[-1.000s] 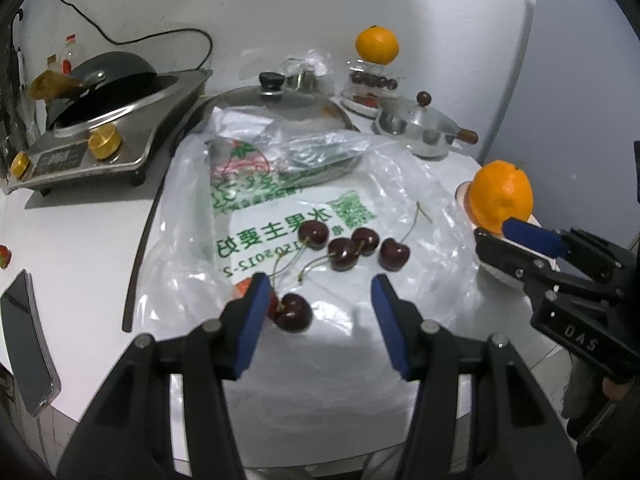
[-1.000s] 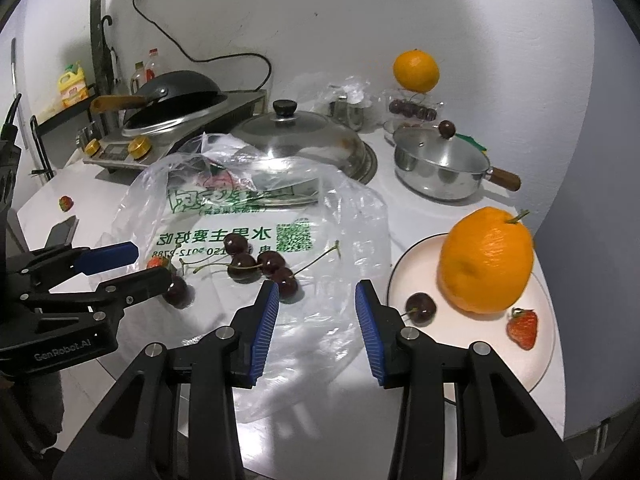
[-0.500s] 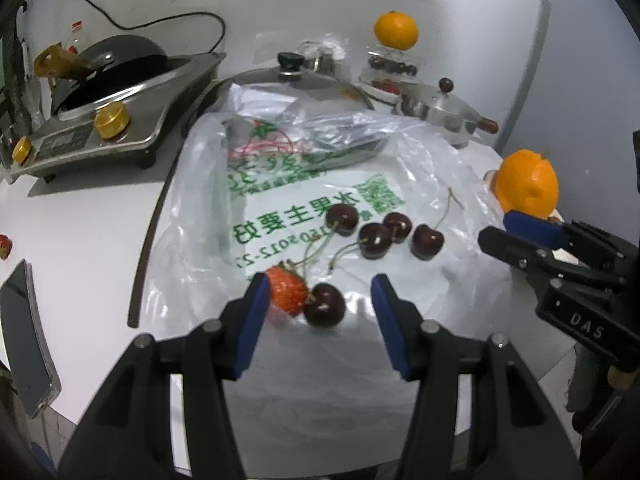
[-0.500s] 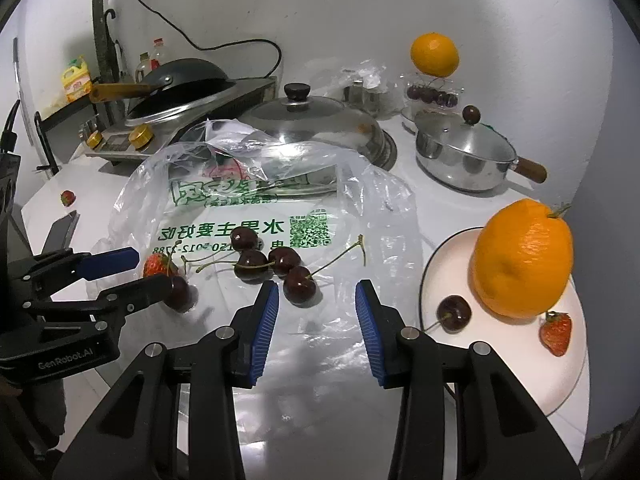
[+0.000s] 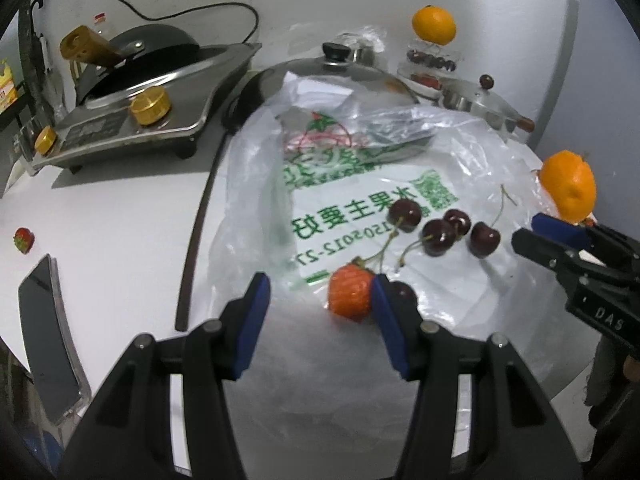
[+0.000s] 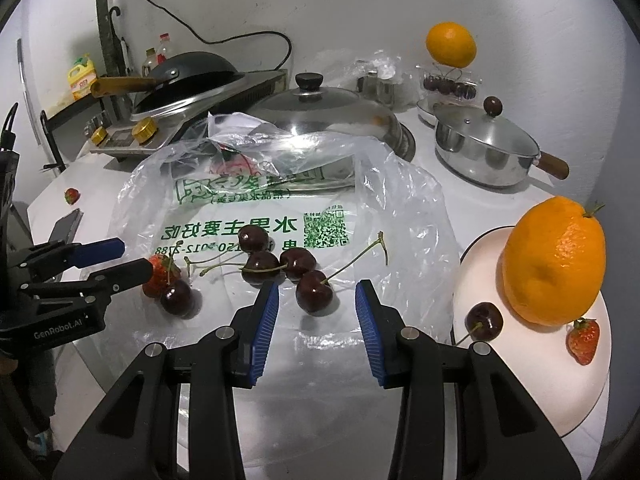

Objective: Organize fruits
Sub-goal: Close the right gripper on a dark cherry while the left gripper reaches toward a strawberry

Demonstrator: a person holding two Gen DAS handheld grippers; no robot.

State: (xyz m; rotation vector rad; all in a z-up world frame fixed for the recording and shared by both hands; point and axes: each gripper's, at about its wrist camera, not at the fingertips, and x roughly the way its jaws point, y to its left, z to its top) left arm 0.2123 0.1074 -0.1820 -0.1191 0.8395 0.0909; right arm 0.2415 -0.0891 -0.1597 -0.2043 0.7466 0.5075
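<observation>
Several dark cherries [image 6: 294,264] and a strawberry [image 5: 350,291] lie on a clear plastic bag [image 5: 360,184] with green print. My left gripper [image 5: 320,308] is open; the strawberry sits just inside its right finger, and a cherry [image 5: 403,293] is partly hidden behind that finger. My right gripper [image 6: 316,314] is open, with one cherry [image 6: 314,295] between its fingertips. A white plate [image 6: 480,248] at the right holds an orange [image 6: 554,260], a cherry [image 6: 484,321] and a strawberry [image 6: 584,340].
A lidded wok [image 6: 324,114], a small lidded pot [image 6: 486,146] and an induction cooker with a pan [image 5: 132,108] stand behind the bag. A second orange [image 6: 451,46] sits on a cherry box. A phone [image 5: 48,336] and a stray strawberry [image 5: 24,240] lie at the left.
My left gripper has shifted left and closer, so the strawberry now sits by its right finger. My right gripper has moved forward to the nearest cherry.
</observation>
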